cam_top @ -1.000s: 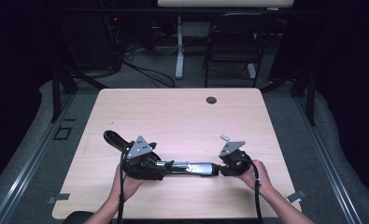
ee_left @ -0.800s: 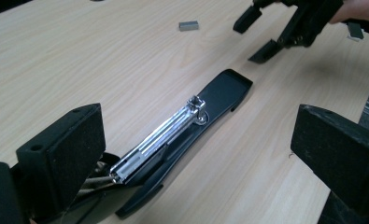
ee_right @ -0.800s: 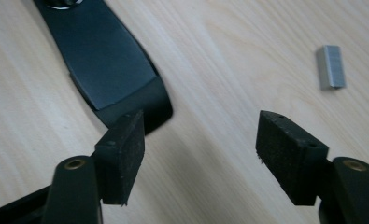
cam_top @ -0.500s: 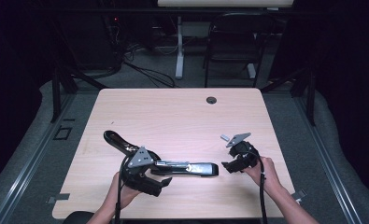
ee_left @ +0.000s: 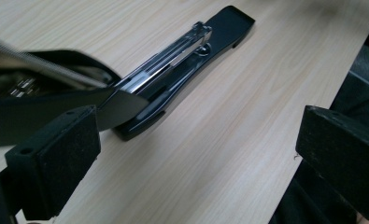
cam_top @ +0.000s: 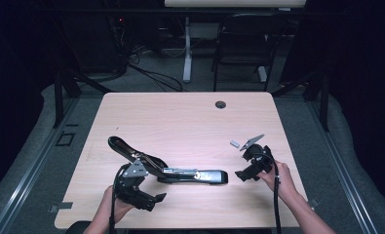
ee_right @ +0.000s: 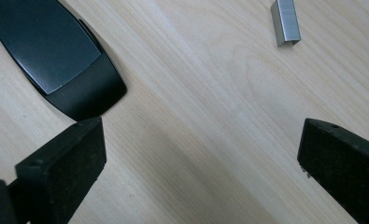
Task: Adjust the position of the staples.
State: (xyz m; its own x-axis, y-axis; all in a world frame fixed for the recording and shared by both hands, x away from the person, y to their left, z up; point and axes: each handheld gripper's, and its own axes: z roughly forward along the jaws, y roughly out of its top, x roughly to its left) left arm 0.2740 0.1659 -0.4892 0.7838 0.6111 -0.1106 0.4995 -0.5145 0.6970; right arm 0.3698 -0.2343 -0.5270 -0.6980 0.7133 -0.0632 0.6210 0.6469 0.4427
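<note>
a rectangular table point(cam_top: 180, 117) with a pale, fine-grained wood-laminate top carries a small round dark grommet point(cam_top: 221, 104) near its far edge. on the near half lies a long black stapler point(cam_top: 180, 173), swung open: its glossy rounded base rests flat, a bright metal staple channel runs along it, and the curved lid rears up to the left. the left gripper point(cam_top: 148, 201), blocky matte black, sits just beside the stapler's hinge end near the table's front edge, its jaws spread wide with nothing between them. the right gripper point(cam_top: 243, 175) sits just off the stapler's rounded tip; its jaws have just been opening and now gape empty. a small folded silver strip of staples point(ee_right: 285, 21) lies apart on the wood.
</note>
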